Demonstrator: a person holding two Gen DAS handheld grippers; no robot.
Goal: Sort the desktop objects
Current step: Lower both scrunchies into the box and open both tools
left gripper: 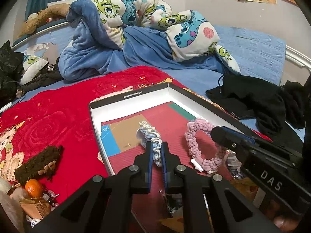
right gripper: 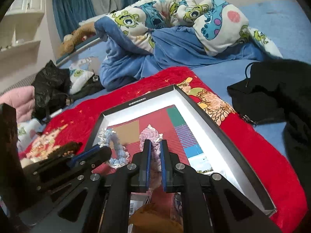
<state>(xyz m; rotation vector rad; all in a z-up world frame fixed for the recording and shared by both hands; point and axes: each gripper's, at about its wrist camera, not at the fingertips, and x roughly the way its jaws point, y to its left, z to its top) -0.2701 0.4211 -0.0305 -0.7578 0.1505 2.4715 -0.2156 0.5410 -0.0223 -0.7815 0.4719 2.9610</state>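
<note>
- Brown fuzzy item (left gripper: 38, 161): laid on the red blanket (left gripper: 58, 104), left of the box and well apart from it. Not touched by either gripper.
- Small clutter (left gripper: 35, 190): an orange fruit and loose beads are seen at the lower left edge, next to the brown fuzzy item.
- Shallow box (left gripper: 93, 120): dark outside, white inside, set on the red blanket; its floor is lined with coloured card. It is judged to be the place for sorted pieces.
- Blue-white crochet loop (left gripper: 149, 134): held over the box floor, left of centre. It is clamped between the pads of the left gripper (left gripper: 157, 155), jaws drawn together on the yarn.
- Pink crochet loop (left gripper: 202, 149): held over the box floor, right of the blue-white one and near it, not touching. It is pinched by the right gripper (right gripper: 155, 151), jaws likewise closed on a strand of it.
- Handling, both loops: judged light, soft and floppy, not fragile, not slippery. Sagging and swinging from a single pinch is expected. A grip across one thick braided strand is preferred; thin frilled edges are best avoided.
- Black garment (left gripper: 252, 101): heaped on the blue sheet, right of the box.
</note>
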